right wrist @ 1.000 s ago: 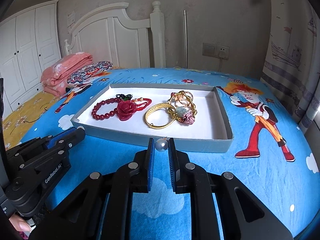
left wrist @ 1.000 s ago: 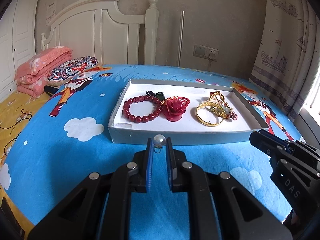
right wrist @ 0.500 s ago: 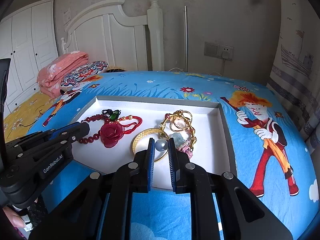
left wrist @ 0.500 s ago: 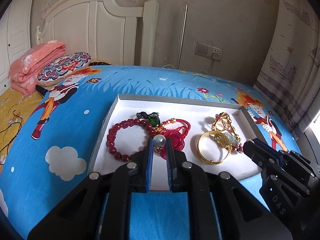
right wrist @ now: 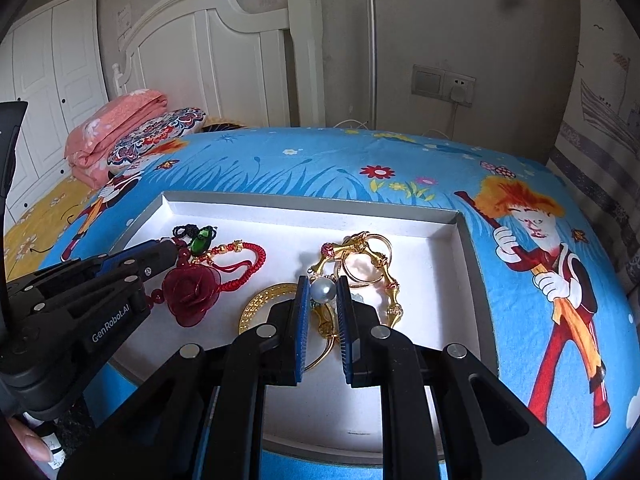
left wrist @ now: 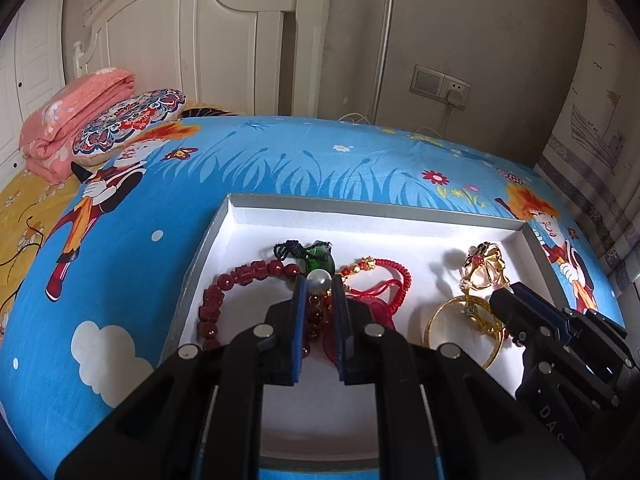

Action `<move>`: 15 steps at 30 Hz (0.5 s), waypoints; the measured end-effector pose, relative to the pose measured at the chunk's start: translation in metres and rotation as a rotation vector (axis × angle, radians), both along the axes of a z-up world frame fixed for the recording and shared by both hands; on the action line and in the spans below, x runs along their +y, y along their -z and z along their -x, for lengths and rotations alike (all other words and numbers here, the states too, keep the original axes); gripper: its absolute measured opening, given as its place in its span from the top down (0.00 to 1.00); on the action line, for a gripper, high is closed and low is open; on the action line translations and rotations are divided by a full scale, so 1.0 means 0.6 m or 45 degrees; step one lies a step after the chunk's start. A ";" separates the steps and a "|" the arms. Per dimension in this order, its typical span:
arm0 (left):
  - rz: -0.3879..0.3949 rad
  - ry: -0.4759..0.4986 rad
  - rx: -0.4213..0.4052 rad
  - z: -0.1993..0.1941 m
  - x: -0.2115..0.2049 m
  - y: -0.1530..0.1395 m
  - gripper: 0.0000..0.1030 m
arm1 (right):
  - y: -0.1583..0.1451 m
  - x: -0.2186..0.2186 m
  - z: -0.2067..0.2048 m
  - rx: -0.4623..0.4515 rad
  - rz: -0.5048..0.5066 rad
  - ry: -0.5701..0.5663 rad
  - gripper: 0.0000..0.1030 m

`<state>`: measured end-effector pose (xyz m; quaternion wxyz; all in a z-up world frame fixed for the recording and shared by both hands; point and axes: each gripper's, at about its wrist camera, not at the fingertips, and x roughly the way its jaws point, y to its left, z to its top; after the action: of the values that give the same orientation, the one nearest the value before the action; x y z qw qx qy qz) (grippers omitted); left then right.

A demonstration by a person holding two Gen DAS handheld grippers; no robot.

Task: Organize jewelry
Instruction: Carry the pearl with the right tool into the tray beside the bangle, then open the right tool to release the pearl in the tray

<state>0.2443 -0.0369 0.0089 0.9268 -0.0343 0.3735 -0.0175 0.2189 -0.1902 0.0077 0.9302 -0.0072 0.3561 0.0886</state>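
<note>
Both my grippers have advanced over the tray (left wrist: 400, 210). Left view: left gripper (left wrist: 319, 284) jaws nearly closed, pinching a pearl (left wrist: 319, 280) at frame centre. Right view: right gripper (right wrist: 323, 292) jaws likewise clamp a second pearl (right wrist: 323, 290), centre, above the bangle (right wrist: 264, 300).

bed (right wrist: 320, 160): covered by blue cartoon sheet | headboard (right wrist: 224, 60): white, set against beige wall (right wrist: 460, 20) | wall socket (right wrist: 444, 84): plug inserted | wardrobe (right wrist: 52, 80): white, seen at left | curtain (left wrist: 600, 120): patterned, hung at right

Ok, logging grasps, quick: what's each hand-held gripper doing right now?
Left hand-held gripper: closed on a pearl earring.
Right hand-held gripper: closed on a second pearl earring.
</note>
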 end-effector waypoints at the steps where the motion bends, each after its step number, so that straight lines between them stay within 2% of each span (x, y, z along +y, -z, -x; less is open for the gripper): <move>1: 0.000 0.000 0.003 -0.001 0.000 0.001 0.88 | 0.000 0.000 0.000 0.000 0.000 0.000 0.86; 13: 0.002 -0.030 0.005 -0.004 0.008 0.004 0.87 | 0.001 -0.002 -0.009 0.011 -0.012 0.024 0.85; 14: 0.004 -0.030 0.005 -0.003 0.009 0.004 0.86 | 0.001 -0.003 -0.010 0.014 -0.010 0.027 0.81; 15: 0.002 -0.033 0.004 -0.003 0.009 0.003 0.81 | 0.001 -0.003 -0.010 0.016 -0.010 0.031 0.70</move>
<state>0.2458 -0.0315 0.0069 0.9263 -0.0398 0.3746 -0.0056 0.2251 -0.1920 0.0069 0.9290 0.0013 0.3617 0.0789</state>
